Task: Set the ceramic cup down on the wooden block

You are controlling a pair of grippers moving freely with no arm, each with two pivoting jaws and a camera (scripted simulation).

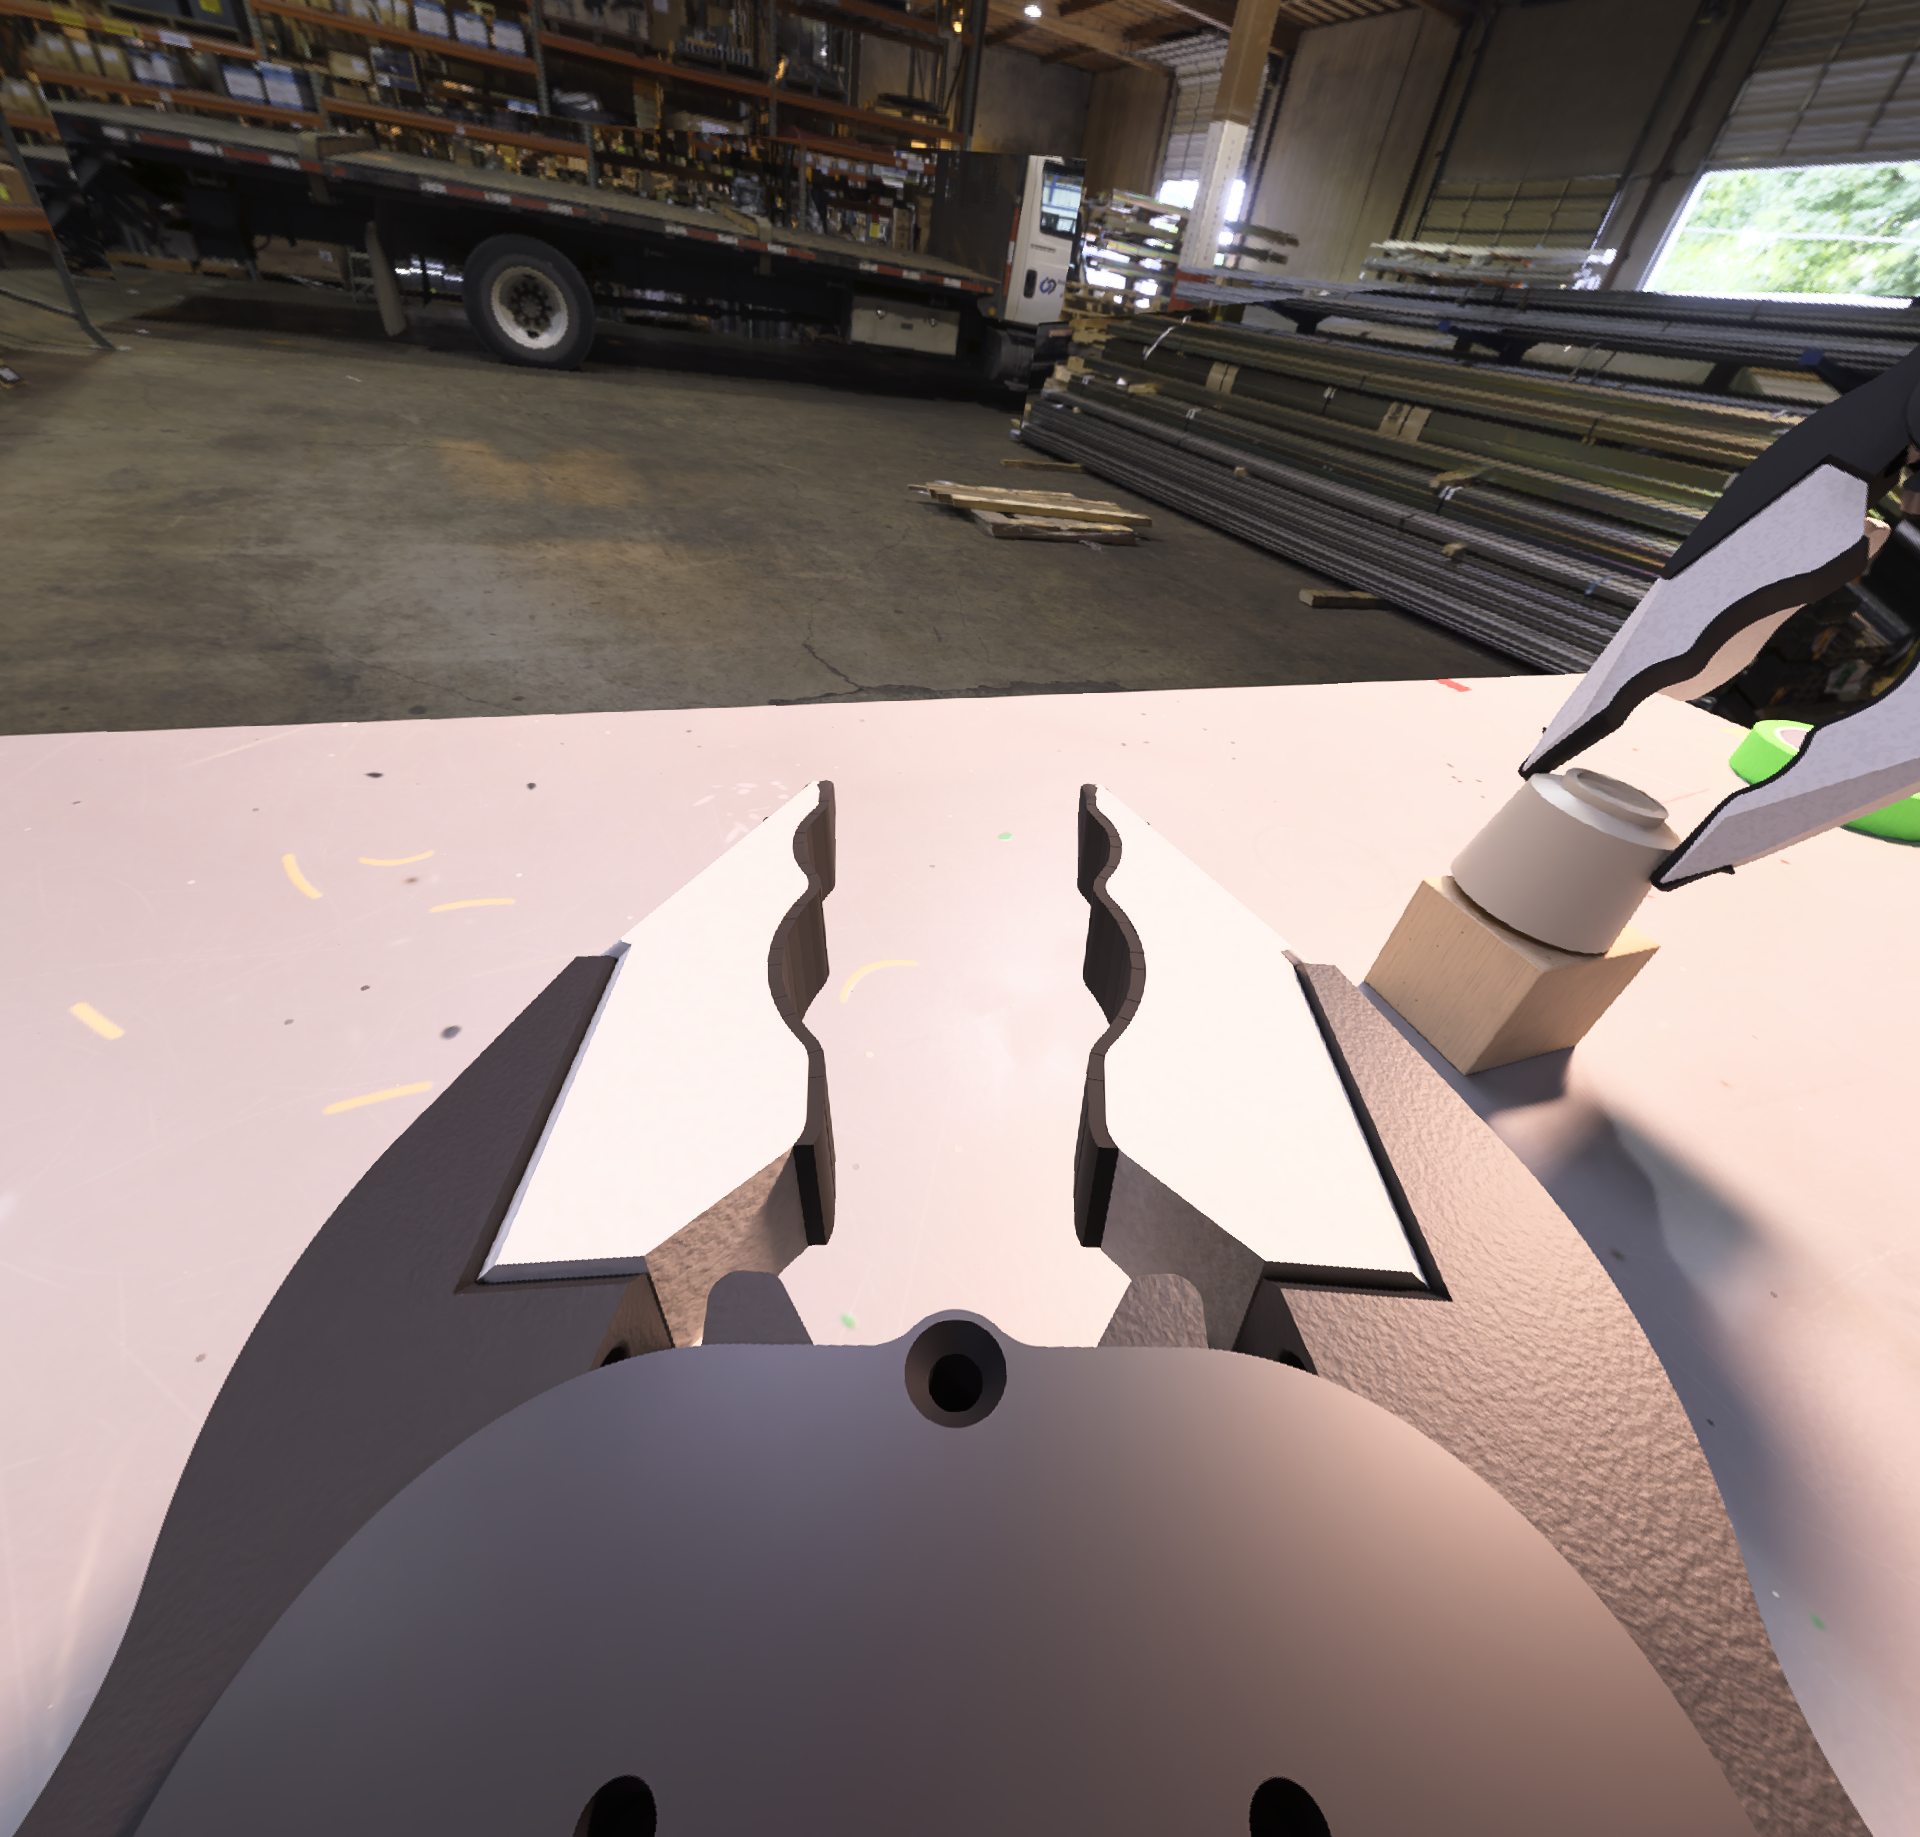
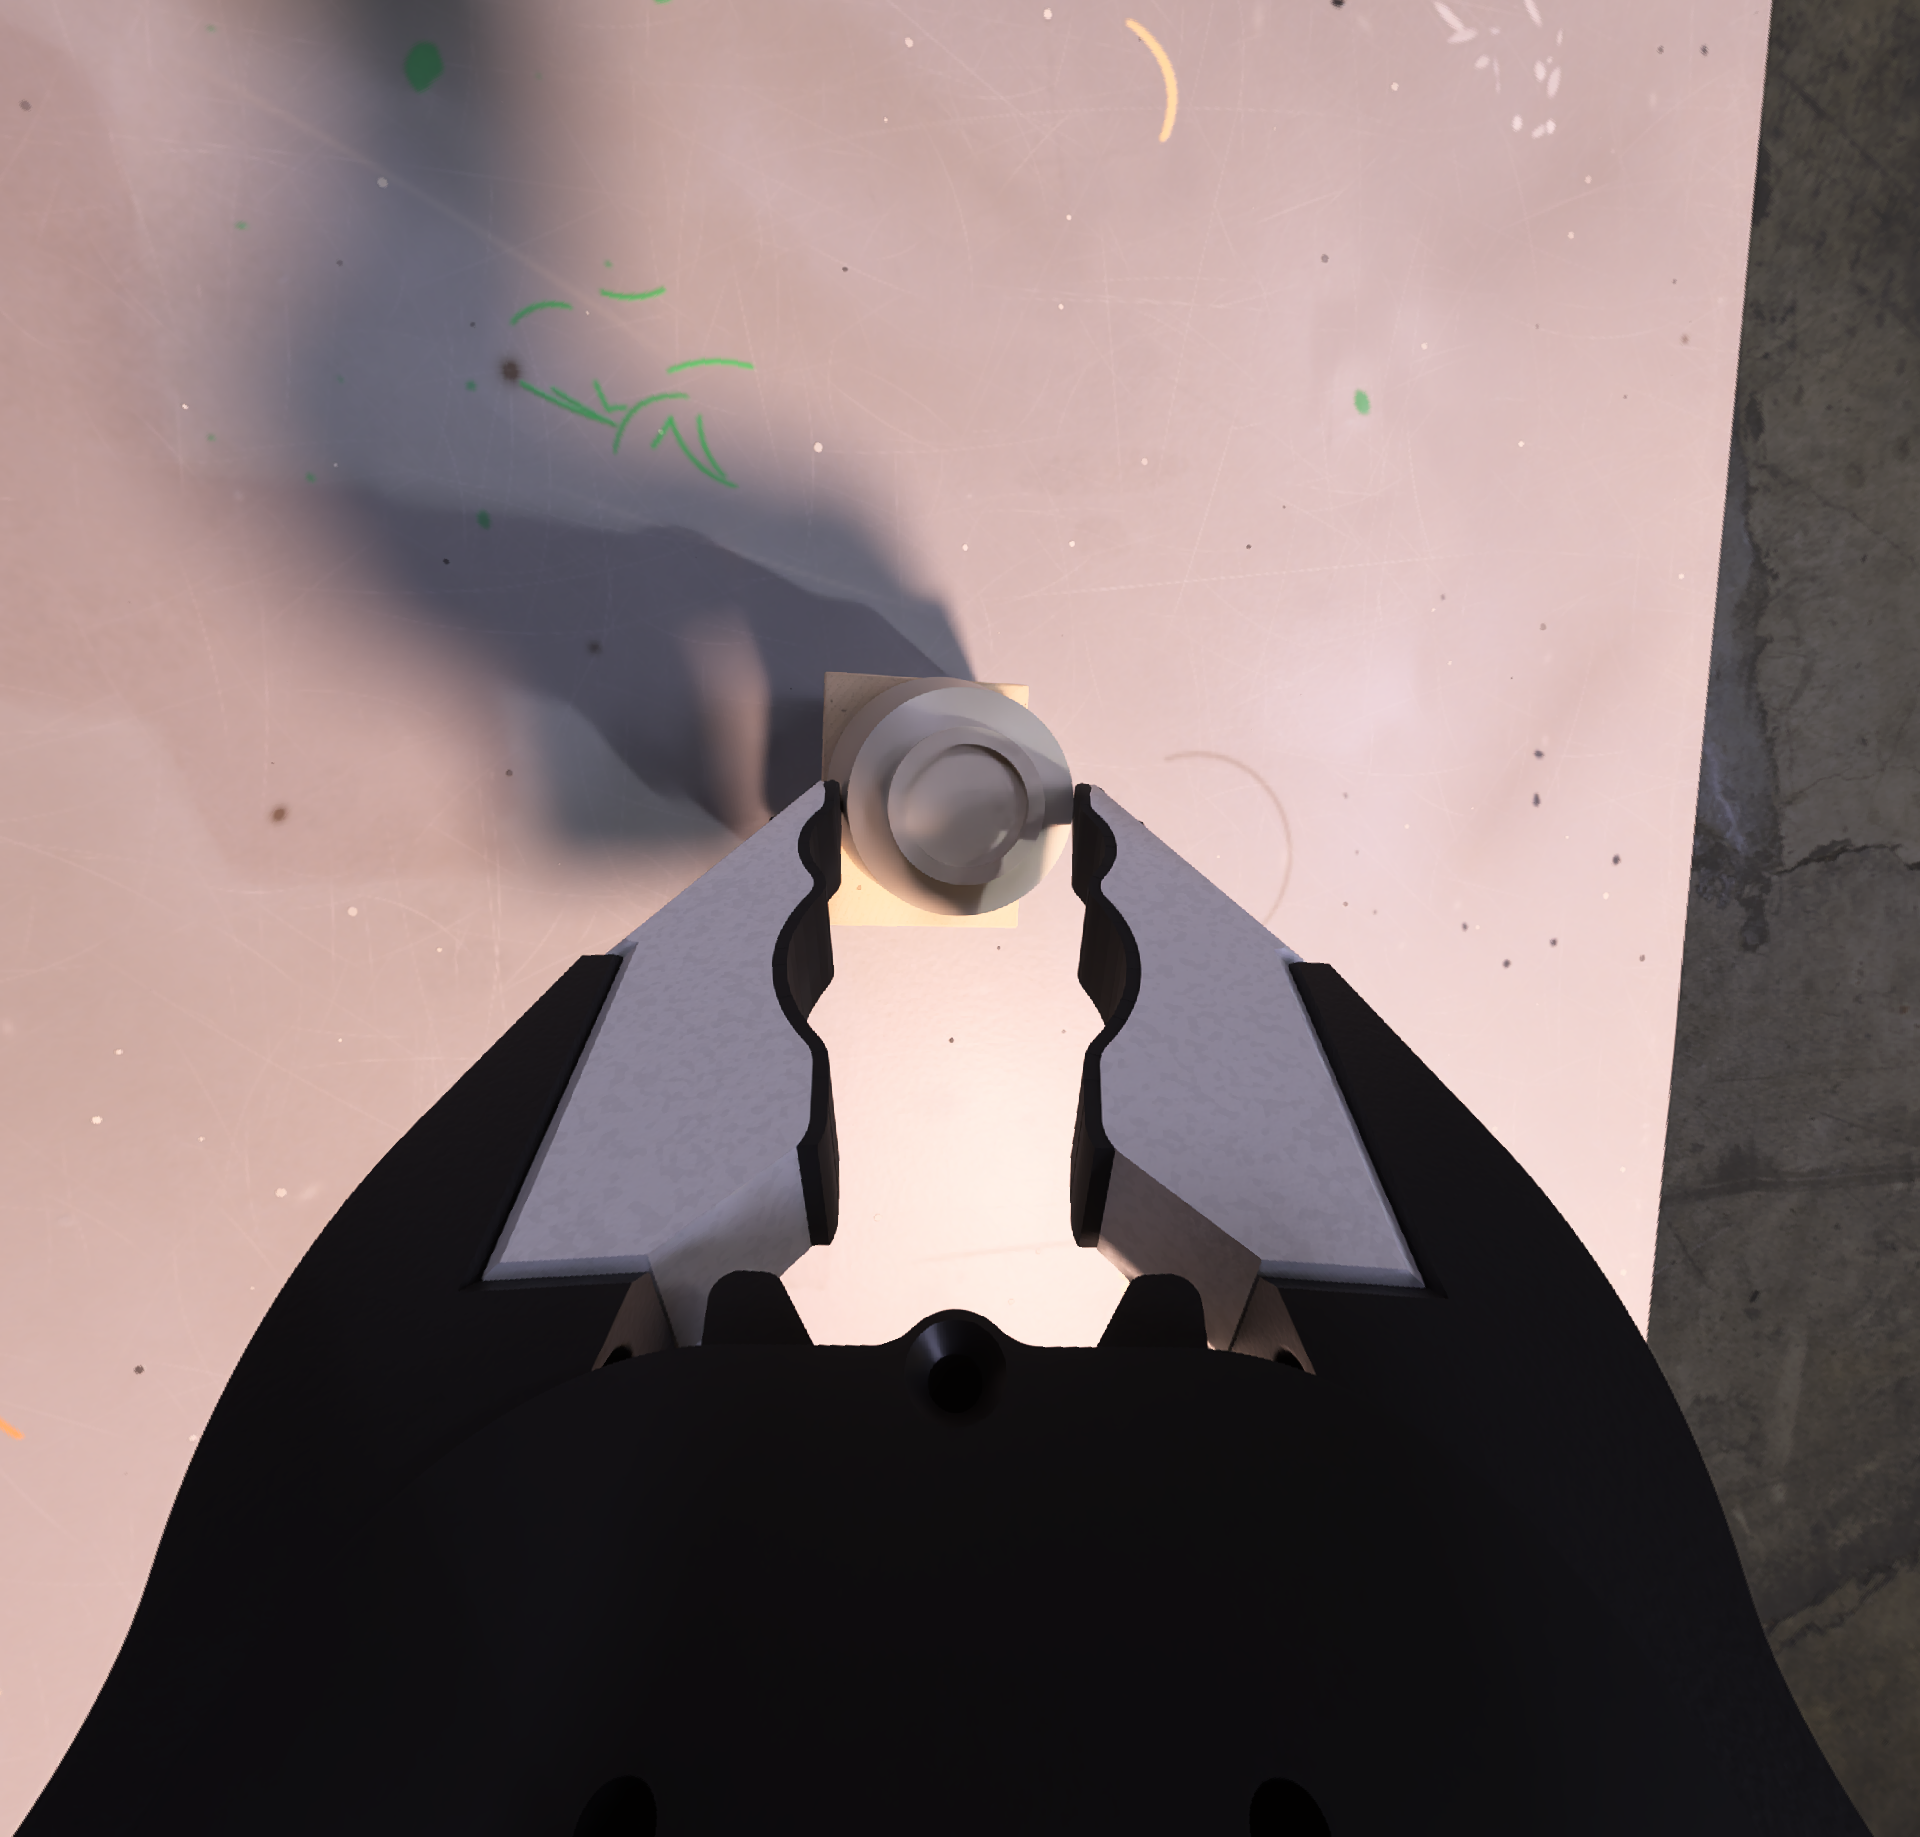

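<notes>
A beige ceramic cup [image 1: 1548,883] stands upside down, foot ring up, on a pale wooden block [image 1: 1486,998] at the right of the table. My right gripper [image 1: 1595,826] comes down from above with its fingertips on either side of the cup's upper part. In the right wrist view the cup [image 2: 935,748] covers most of the block [image 2: 935,909], and the right gripper [image 2: 956,800] is open, with its jaws close to the cup's sides. My left gripper [image 1: 956,800] is open and empty, low over the table, to the left of the block.
The pale, speckled table [image 1: 416,956] ends at a far edge in the left wrist view and at a right edge [image 2: 1714,748] near the block. A green tape roll [image 1: 1766,748] lies behind the right gripper. A warehouse floor lies beyond.
</notes>
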